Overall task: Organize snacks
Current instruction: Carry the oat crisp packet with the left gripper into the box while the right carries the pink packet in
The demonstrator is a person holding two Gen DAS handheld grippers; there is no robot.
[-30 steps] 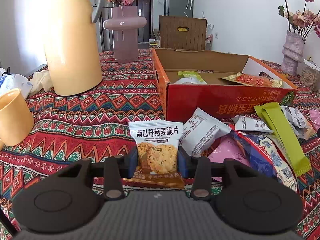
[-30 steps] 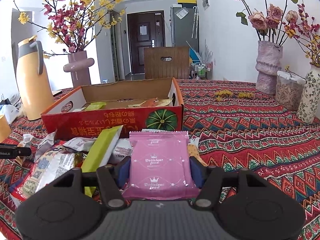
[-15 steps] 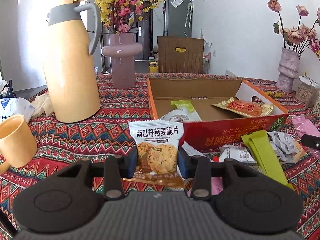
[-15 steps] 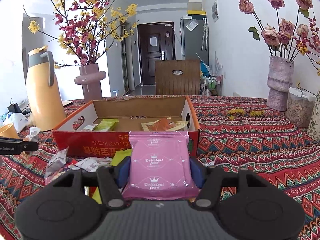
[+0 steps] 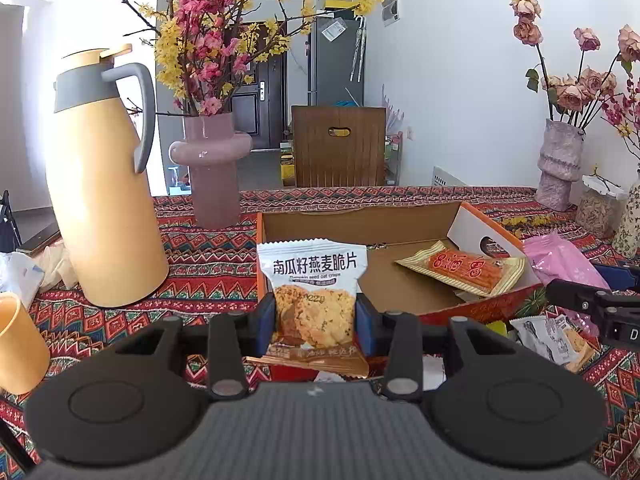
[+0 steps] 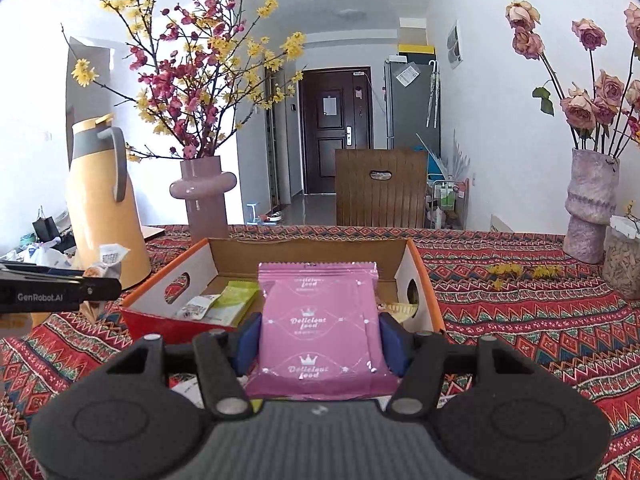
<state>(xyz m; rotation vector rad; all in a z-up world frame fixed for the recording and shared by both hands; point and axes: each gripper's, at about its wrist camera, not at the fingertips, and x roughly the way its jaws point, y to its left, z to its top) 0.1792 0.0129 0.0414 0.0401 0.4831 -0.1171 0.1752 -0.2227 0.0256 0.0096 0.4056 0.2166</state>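
Note:
My left gripper (image 5: 315, 318) is shut on a white oat-crisp cookie packet (image 5: 314, 280), held upright in front of the open orange cardboard box (image 5: 416, 224). My right gripper (image 6: 320, 338) is shut on a pink "Delicious food" packet (image 6: 320, 320), raised just before the same box (image 6: 168, 286). Inside the box lie an orange snack packet (image 5: 464, 266), a green packet (image 6: 236, 300) and a white packet (image 6: 198, 306). The right gripper with its pink packet (image 5: 564, 260) shows at the right edge of the left wrist view. The left gripper's finger (image 6: 60, 290) shows at the left edge of the right wrist view.
A tall yellow thermos jug (image 5: 100, 200) and a pink vase of blossoms (image 5: 212, 168) stand left of the box. A yellow cup (image 5: 18, 344) sits at the near left. Loose snack packets (image 5: 556, 336) lie before the box. Vases with roses (image 6: 590, 208) stand far right on the patterned tablecloth.
Both grippers have risen with their packets and tilted up toward level. The box interior now shows more fully, and the loose snack pile has dropped below the view.

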